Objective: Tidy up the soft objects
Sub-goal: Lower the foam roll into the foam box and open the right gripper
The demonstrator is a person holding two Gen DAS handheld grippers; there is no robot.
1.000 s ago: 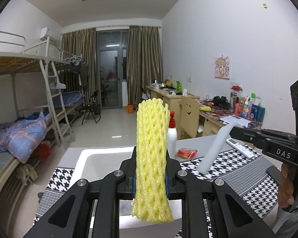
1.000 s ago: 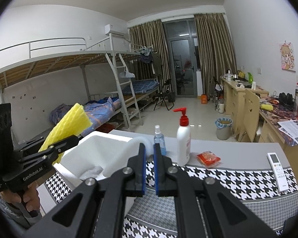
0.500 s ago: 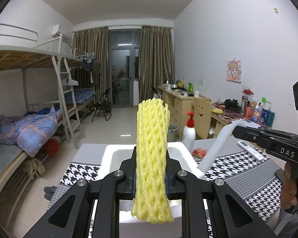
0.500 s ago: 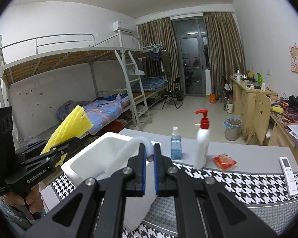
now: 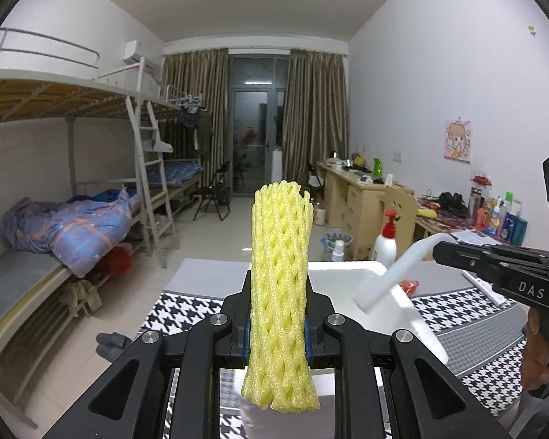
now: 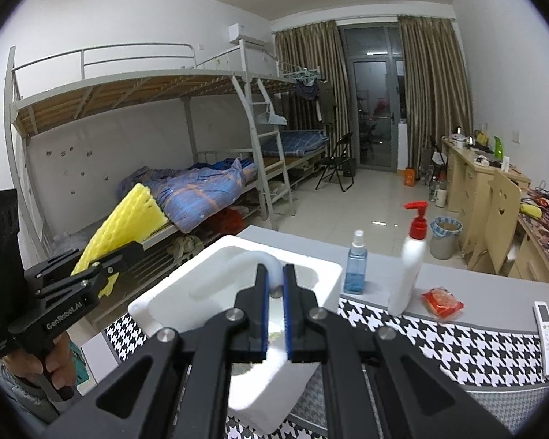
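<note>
My left gripper (image 5: 277,325) is shut on a yellow foam net sleeve (image 5: 280,285), which stands upright between the pads; it also shows in the right wrist view (image 6: 122,226). My right gripper (image 6: 275,285) is shut on a white foam strip (image 6: 238,270), whose curved free end hangs over the white foam box (image 6: 157,303). In the left wrist view the strip (image 5: 395,274) slants down over the box (image 5: 413,314), and the right gripper (image 5: 439,252) enters from the right.
The box sits on a table with a black-and-white houndstooth cloth (image 6: 439,344). Behind it stand a blue spray bottle (image 6: 355,269) and a white pump bottle (image 6: 408,267), with a red packet (image 6: 441,303) and a remote (image 6: 547,325) to the right. A bunk bed (image 6: 201,183) stands left.
Both grippers have moved left and forward, so the foam box now lies right of the yellow sleeve and under the white strip. Both grips are unchanged.
</note>
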